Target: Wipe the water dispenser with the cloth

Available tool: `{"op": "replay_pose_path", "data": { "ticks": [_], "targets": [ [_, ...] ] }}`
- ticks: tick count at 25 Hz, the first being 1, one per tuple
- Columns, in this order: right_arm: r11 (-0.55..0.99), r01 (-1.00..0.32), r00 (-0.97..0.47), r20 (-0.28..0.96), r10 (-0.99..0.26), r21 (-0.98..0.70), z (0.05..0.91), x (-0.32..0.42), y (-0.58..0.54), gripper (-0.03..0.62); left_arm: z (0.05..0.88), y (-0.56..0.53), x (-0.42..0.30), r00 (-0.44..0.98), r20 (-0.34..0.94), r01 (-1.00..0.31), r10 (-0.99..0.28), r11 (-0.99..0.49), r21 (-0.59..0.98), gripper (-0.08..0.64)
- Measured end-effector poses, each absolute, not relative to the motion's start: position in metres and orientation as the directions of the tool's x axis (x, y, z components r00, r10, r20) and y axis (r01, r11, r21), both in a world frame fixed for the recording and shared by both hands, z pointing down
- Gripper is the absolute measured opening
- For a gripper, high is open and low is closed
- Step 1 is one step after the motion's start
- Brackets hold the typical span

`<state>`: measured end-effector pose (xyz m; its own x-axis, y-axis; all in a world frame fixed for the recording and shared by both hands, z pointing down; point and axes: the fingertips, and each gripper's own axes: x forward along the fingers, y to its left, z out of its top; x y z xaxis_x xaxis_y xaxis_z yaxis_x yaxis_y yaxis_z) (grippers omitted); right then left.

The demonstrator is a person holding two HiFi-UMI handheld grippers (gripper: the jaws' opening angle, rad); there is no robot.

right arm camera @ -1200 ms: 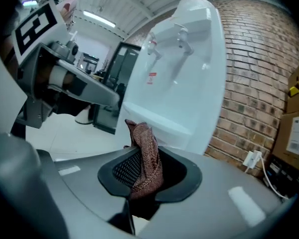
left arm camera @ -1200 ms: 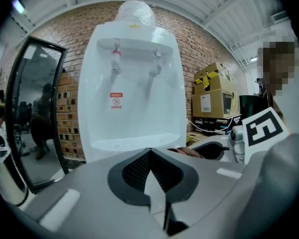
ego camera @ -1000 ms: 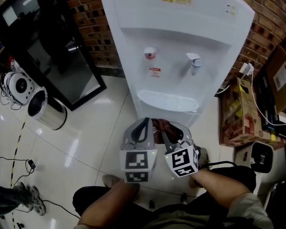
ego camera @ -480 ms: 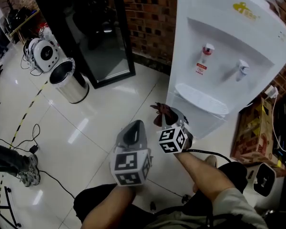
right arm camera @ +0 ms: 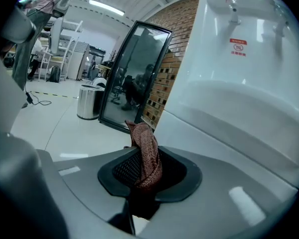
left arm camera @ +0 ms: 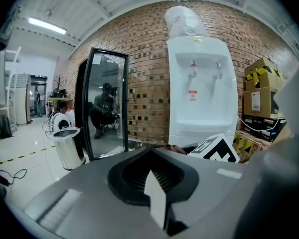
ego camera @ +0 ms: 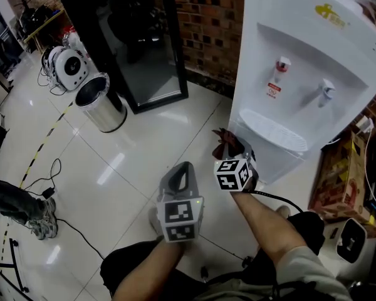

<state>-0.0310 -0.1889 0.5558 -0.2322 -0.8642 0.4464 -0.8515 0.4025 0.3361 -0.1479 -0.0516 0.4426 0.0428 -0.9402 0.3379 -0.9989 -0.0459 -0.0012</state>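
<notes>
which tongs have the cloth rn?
The right tongs: the brown cloth is pinched in their jaws. The left tongs are shut, nothing between them.

Left gripper [ego camera: 183, 168]: jaws together, nothing between them, tips angled slightly downward. Right gripper [ego camera: 234, 150]: held further forward, just right of the left one, jaws clamped on a bunched reddish-brown cloth [right arm camera: 145, 153]. Both forearms bare, reaching forward, grippers apart.
</notes>
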Motion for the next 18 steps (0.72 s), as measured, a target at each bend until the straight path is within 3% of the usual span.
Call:
{"op": "replay_pose_path", "data": {
  "ticks": [18],
  "targets": [
    [0.325, -0.854, -0.091, 0.499, -0.862, 0.406, 0.561, 0.111, -0.143, 0.1, 0.441, -0.095, -0.039, 0.287, 0.333, -0.95, -0.898, -0.311, -0.022, 0.0]
  ]
}}
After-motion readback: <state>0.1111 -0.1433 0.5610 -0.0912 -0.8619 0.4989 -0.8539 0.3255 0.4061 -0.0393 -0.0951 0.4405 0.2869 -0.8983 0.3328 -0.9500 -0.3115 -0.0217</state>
